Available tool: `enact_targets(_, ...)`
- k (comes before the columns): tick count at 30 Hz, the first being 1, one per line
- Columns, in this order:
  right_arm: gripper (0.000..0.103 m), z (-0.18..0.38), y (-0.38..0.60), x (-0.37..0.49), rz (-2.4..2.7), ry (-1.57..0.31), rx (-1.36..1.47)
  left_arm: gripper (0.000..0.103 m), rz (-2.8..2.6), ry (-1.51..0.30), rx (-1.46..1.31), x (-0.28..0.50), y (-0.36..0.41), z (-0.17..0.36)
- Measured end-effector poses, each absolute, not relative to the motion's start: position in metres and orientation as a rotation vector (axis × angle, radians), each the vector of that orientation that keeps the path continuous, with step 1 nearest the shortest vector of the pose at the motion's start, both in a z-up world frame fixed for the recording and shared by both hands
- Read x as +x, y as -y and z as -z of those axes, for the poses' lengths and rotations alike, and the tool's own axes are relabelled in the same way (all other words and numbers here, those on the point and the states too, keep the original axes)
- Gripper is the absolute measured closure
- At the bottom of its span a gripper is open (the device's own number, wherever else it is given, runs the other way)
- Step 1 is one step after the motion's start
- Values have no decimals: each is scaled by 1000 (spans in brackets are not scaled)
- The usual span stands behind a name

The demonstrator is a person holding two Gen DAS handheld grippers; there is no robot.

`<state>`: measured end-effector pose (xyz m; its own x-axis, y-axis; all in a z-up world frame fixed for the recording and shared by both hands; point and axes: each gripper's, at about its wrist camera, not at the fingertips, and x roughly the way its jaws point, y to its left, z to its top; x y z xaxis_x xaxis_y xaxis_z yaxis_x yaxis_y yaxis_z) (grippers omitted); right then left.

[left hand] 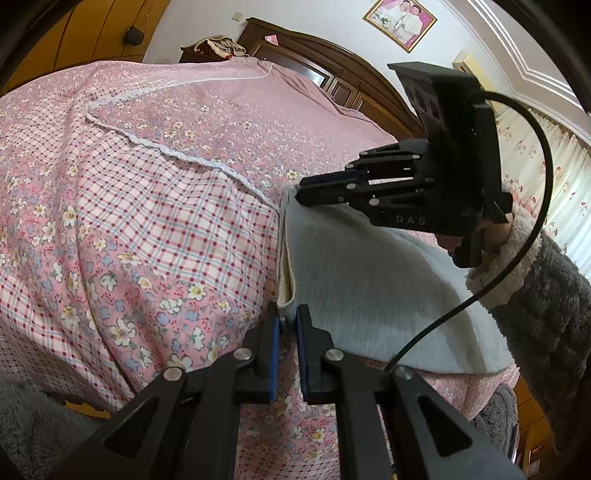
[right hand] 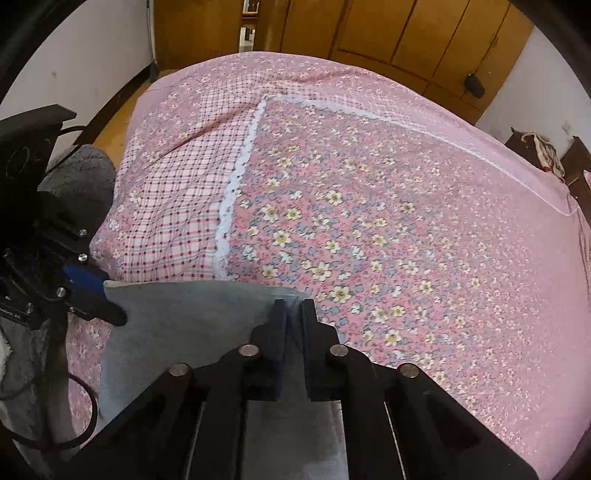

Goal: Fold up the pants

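Note:
Light grey pants (left hand: 369, 280) lie on a pink floral bedspread (left hand: 147, 221). My left gripper (left hand: 286, 321) is shut on one corner of the pants' edge, near the cream inner lining. My right gripper (left hand: 301, 190) shows in the left wrist view, shut on the far corner of the same edge. In the right wrist view the pants (right hand: 177, 317) stretch between my right gripper (right hand: 293, 310), shut on the cloth, and my left gripper (right hand: 107, 299) at the left.
The bed (right hand: 406, 221) fills both views, with a plaid panel (right hand: 177, 214) and white lace trim. A dark wooden headboard (left hand: 332, 62), a nightstand with clothes (left hand: 218, 48), and wooden wardrobes (right hand: 406, 33) stand around it.

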<state>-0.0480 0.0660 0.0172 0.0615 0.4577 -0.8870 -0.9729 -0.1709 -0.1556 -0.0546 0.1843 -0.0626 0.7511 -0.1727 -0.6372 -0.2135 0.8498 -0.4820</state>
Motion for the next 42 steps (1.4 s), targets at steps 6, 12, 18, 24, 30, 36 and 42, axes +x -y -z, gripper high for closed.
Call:
enact_targets(6,99,-16,-71,-45,-1472,-702,-1034,96,-21,-731,-569,-55,-185,64)
enact_targets(12,100,-22,-74,-69,-1424,-580,-1199,96,-9,-732,-578,-60,-188,66)
enact_targets(18,100,-22,-81,-74,-1406,-506,-1311,96,-5,-736,-575,-64,-190,71)
enact_targets(24,100,-5,-87,-78,-1376,-430,-1402,96,-17,-741,-561,-64,-183,73)
enact_targets(30,78,-51,-72,-57,-1204,-443,-1296,96,-30,-743,-552,-64,-177,72)
enact_targets(36,69,-112,46,-45,-1077,-531,-1207,55,-57,-667,-390,-64,-144,44)
enact_targets(42,68,-124,177,-46,-916,-628,-1080,29,-80,-610,-265,-67,-111,10)
